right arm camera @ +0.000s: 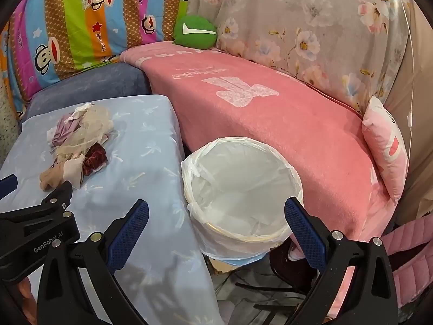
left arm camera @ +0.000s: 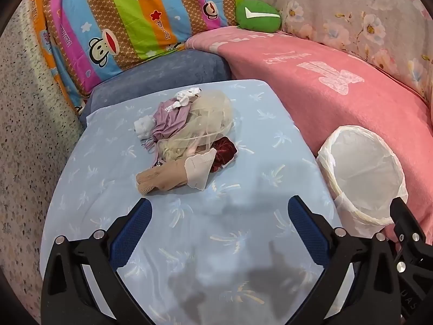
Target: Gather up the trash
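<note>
A pile of fabric scraps (left arm camera: 186, 132) lies on the light blue cloth-covered table (left arm camera: 189, 243): cream netting, mauve cloth, white bits, a dark red velvet piece and a beige stocking. It also shows in the right wrist view (right arm camera: 78, 146). A white bin with a plastic liner (left arm camera: 362, 178) stands at the table's right edge, looking empty in the right wrist view (right arm camera: 240, 189). My left gripper (left arm camera: 219, 211) is open and empty above the table, short of the pile. My right gripper (right arm camera: 216, 211) is open and empty over the bin's near rim.
A pink blanket (right arm camera: 270, 113) covers the sofa seat behind the bin. A striped cartoon pillow (left arm camera: 130, 19), a green cushion (left arm camera: 257, 15) and a floral sheet (right arm camera: 311, 27) line the back. A pink pillow (right arm camera: 387, 140) lies at the right. Floor and dark chair legs (right arm camera: 257, 284) show below the bin.
</note>
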Available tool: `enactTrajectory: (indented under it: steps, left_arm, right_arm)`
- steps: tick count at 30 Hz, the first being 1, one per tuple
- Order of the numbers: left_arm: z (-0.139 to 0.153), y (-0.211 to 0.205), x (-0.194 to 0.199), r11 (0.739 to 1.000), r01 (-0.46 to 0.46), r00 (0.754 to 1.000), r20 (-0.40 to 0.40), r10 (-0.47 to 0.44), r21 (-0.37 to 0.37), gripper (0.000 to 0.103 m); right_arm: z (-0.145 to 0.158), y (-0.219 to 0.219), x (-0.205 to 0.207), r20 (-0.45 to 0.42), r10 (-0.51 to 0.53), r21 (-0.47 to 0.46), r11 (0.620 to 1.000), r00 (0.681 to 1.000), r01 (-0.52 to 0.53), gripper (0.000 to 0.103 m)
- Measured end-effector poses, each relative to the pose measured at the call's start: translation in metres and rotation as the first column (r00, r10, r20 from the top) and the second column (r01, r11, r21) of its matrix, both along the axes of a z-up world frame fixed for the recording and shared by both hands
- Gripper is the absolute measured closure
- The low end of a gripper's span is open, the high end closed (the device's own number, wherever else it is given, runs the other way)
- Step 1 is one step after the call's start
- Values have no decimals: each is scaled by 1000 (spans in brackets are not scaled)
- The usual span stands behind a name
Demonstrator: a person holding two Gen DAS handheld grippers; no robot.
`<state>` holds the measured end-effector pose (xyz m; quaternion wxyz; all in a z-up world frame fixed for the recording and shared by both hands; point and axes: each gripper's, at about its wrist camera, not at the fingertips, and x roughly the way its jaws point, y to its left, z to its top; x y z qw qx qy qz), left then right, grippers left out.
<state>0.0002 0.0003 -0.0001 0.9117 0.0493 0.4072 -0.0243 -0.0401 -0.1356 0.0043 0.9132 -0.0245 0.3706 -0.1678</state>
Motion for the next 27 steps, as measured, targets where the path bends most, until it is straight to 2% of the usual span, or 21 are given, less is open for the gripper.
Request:
enactTrajectory:
  steps: [27]
  left_arm:
    - [3,-6,-6,1000,20,1000,11,-20,11,7]
  right_arm:
    - [-5,-8,-3,-9,-18,20,1000,1000,19,6]
